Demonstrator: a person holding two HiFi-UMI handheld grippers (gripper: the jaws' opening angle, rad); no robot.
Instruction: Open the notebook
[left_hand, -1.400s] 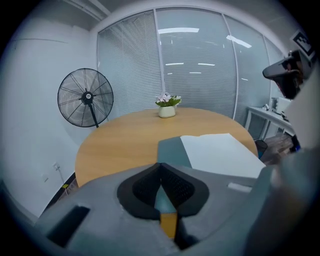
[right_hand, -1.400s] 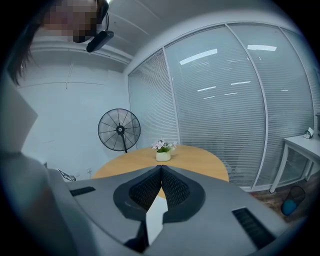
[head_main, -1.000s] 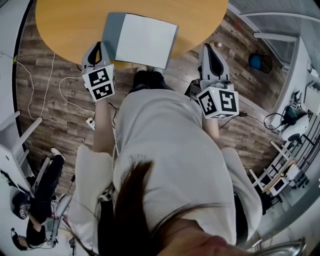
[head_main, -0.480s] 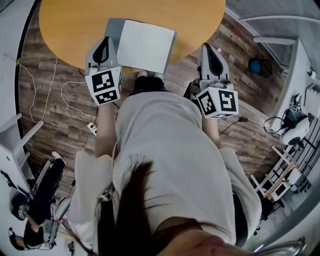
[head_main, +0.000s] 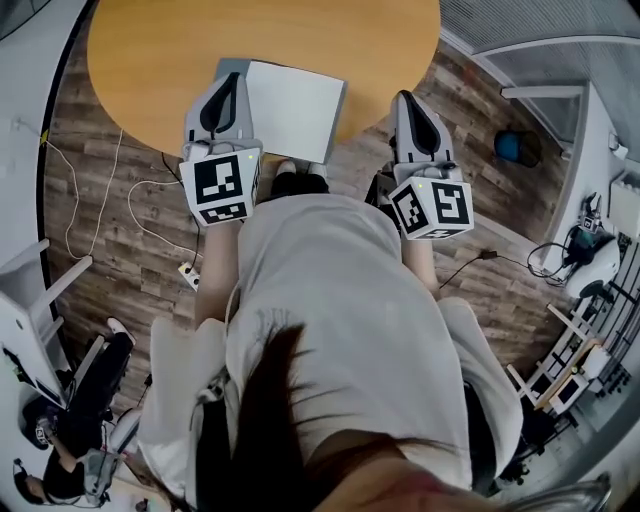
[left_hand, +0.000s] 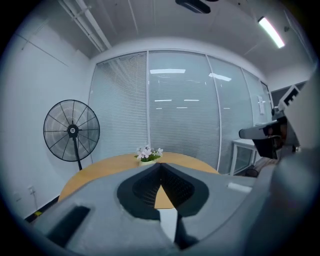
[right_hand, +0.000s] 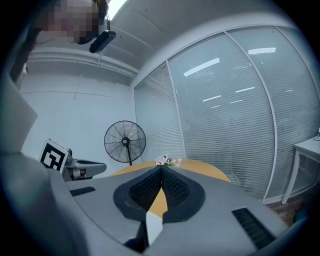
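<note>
The task seems to be only at its beginning: the notebook (head_main: 295, 108) lies flat on the table (head_main: 150, 60), near the edge in front of the person, and as far as I can judge it is not yet opened. What is left is to catch the cover and turn it over. The left claw (head_main: 228, 82) is closed and holds nothing. In the head view it stands at the left edge of the notebook, but I cannot tell if it touches it. The right claw (head_main: 405, 100) is also closed and empty, off the table to the right. The notebook is a thin rectangle, with a smooth white face and a grey band along its left side. The table is round, with a smooth orange wood-like top. The claws are matte grey with black ribbed inner pads.
</note>
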